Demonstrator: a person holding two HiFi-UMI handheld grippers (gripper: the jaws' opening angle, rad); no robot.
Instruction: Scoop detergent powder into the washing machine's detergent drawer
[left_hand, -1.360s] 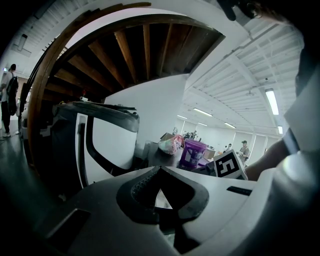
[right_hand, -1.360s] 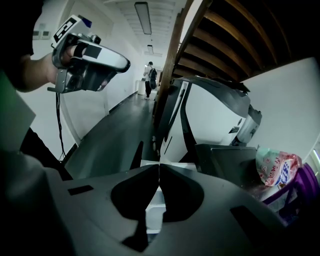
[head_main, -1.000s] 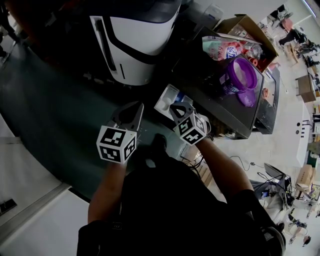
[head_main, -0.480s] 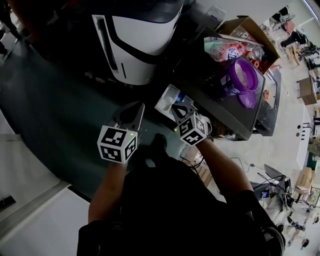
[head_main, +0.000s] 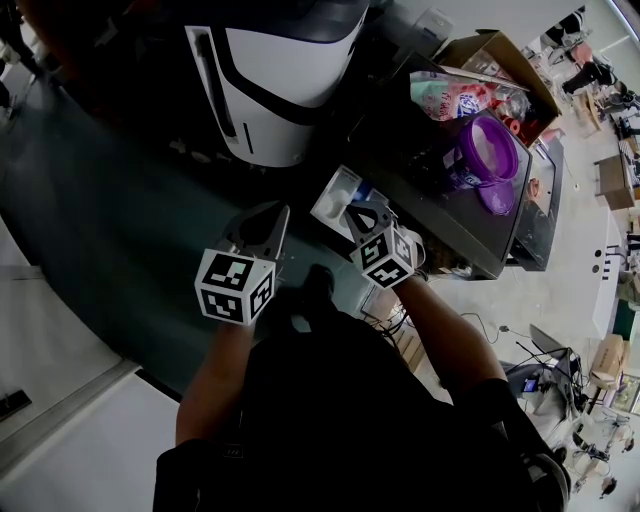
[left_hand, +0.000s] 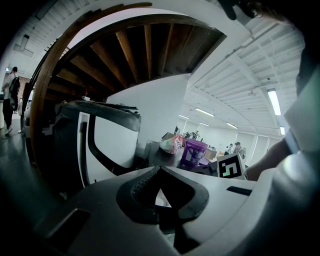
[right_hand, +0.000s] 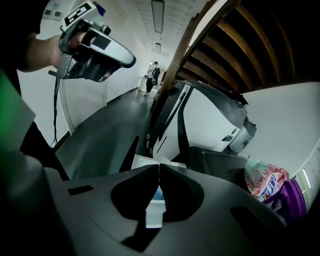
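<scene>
Left gripper (head_main: 268, 214), right gripper (head_main: 356, 210): fingers closed, empty. Risk: right sits just beside open drawer (head_main: 334, 190); we expect swinging toward tub (head_main: 486, 148) could clip it.

Your right gripper (head_main: 360, 212) covers the near end of the detergent drawer (head_main: 330, 188). In the right gripper view its jaws, pressed together, block most of that drawer. Only a blue patch shows behind them, and you cannot tell which compartment it is. The purple tub (head_main: 484, 150) is too small to show its contents. The top edge cuts off the white appliance (head_main: 280, 70).
</scene>
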